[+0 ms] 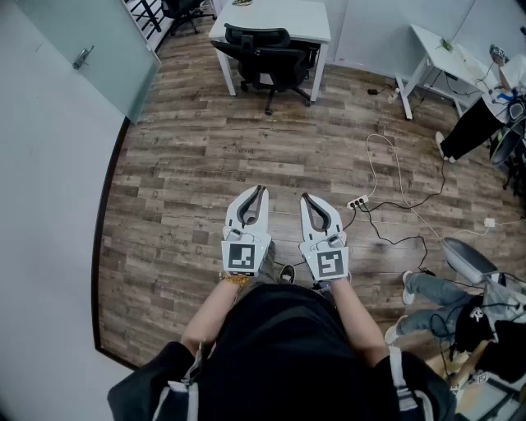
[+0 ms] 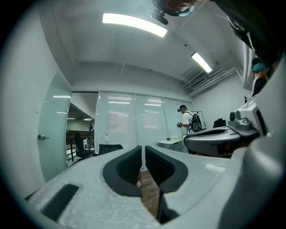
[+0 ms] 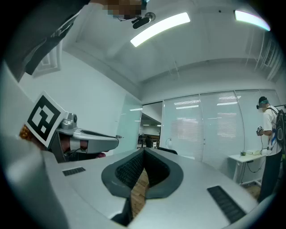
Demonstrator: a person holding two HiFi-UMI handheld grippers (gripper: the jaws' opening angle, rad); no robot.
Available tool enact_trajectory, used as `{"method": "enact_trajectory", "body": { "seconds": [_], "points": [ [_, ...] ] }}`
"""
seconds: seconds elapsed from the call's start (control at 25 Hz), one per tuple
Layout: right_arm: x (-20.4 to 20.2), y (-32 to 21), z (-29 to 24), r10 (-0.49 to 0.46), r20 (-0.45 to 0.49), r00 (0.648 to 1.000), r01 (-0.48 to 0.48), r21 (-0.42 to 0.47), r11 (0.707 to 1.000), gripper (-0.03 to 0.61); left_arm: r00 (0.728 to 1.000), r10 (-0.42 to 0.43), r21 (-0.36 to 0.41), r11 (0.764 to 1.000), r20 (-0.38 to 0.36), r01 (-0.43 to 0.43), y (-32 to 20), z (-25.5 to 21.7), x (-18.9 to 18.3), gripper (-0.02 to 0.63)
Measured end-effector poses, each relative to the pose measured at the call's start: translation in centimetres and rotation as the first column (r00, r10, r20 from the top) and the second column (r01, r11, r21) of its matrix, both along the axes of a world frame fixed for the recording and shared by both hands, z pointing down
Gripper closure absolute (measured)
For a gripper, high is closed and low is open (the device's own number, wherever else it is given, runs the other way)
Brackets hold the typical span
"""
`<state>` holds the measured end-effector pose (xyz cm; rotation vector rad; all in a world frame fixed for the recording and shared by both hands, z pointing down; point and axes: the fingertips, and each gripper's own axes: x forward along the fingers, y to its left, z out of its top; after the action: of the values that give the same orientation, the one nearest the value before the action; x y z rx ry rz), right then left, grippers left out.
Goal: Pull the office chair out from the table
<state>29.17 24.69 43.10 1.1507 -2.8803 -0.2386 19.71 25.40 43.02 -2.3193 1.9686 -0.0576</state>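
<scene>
Office chair (image 1: pixel 267 59) partly under table (image 1: pixel 283 16)

Head view is bright and even, lit from overhead, with only soft, short shadows on the wooden floor (image 1: pixel 205 164) and no glare — the wide lens bends the floor's edge at left into a curve. Both gripper views are fisheye with dark rounded corners; the ceiling light strips (image 2: pixel 134 24) burn out to white and repeat as pale bars in the frosted glass wall (image 2: pixel 134 118), and the tone is cool and bluish. Near foreground is soft — the bodies of the left gripper (image 2: pixel 143 151) and right gripper (image 3: pixel 144 153) fill the lower frame slightly out of focus, while the far room is sharper.
</scene>
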Motion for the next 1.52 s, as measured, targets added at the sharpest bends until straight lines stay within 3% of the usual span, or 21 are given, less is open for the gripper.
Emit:
{"method": "enact_trajectory", "body": {
  "seconds": [0.16, 0.56, 1.04, 1.32, 1.52],
  "points": [
    [-1.3, -3.4, -0.5, -0.017, 0.036, 0.999, 0.018, -0.030, 0.999, 0.572, 1.000, 0.001, 0.011, 1.000, 0.002, -0.001, -3.2, -0.9, -1.4, 0.574],
    [-8.1, -11.6, -0.9, -0.043, -0.038, 0.998, 0.042, -0.027, 0.999, 0.571, 1.000, -0.004, 0.029, 1.000, -0.014, 0.004, -12.0, -2.0, -7.2, 0.574],
    [-19.1, -21.2, -1.7, -0.019, -0.108, 0.994, 0.016, -0.028, 0.999, 0.571, 0.998, 0.019, 0.051, 0.999, -0.062, -0.016, -21.8, -3.1, -17.9, 0.574],
    [-23.2, -25.6, -2.1, -0.001, -0.175, 0.985, -0.001, -0.010, 1.000, 0.571, 0.995, 0.001, 0.079, 0.997, -0.101, 0.007, -26.7, -3.2, -23.2, 0.574],
    [-24.4, -29.3, -1.1, 0.014, -0.192, 0.981, -0.019, -0.023, 1.000, 0.571, 0.999, 0.008, 0.067, 0.998, -0.051, -0.005, -29.2, -2.8, -25.0, 0.574]
  ]
}}
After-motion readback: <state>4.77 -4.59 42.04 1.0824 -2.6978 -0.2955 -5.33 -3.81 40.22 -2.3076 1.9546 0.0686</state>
